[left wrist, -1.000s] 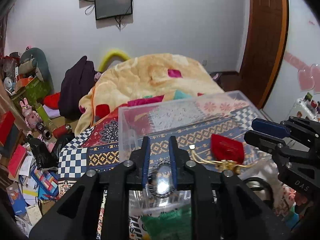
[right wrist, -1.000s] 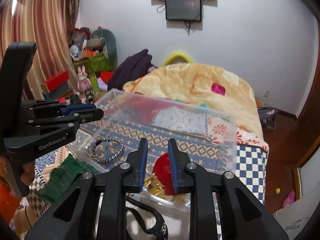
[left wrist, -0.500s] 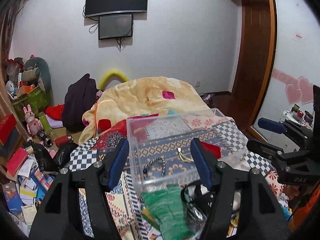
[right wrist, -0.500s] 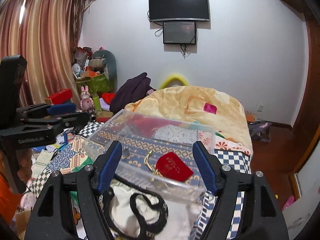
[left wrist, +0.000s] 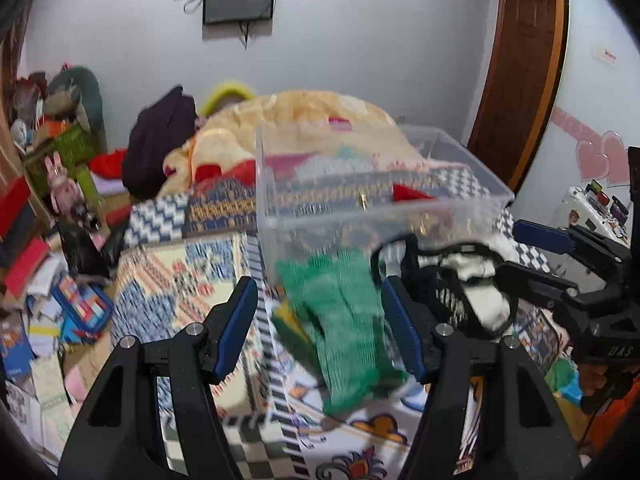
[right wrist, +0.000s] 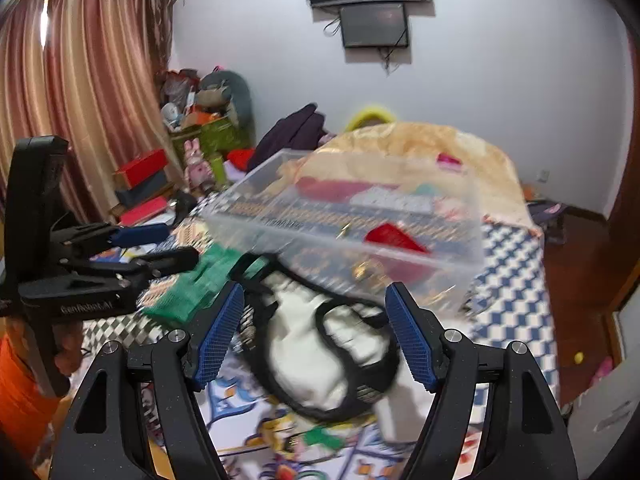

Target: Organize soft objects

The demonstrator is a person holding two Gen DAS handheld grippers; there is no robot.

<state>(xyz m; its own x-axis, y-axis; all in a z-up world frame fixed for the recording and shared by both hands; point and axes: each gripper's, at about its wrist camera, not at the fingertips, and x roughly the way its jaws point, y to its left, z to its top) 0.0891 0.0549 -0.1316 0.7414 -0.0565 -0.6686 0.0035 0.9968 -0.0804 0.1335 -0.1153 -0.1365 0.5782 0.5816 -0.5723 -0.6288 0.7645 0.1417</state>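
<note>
Patterned bedspread bears green cloth. Both grippers, left and right, gape empty. Cloth looks limp, light; pinch a bunched edge.

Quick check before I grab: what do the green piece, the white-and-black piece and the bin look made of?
Green piece: looks like knit or mesh fabric, matte, limp; blur hides the weave. White piece: soft cloth, apparently with black strap-like trim, crumpled. Bin: clear, glossy rigid plastic; the bedspread pattern shows through its walls.
</note>
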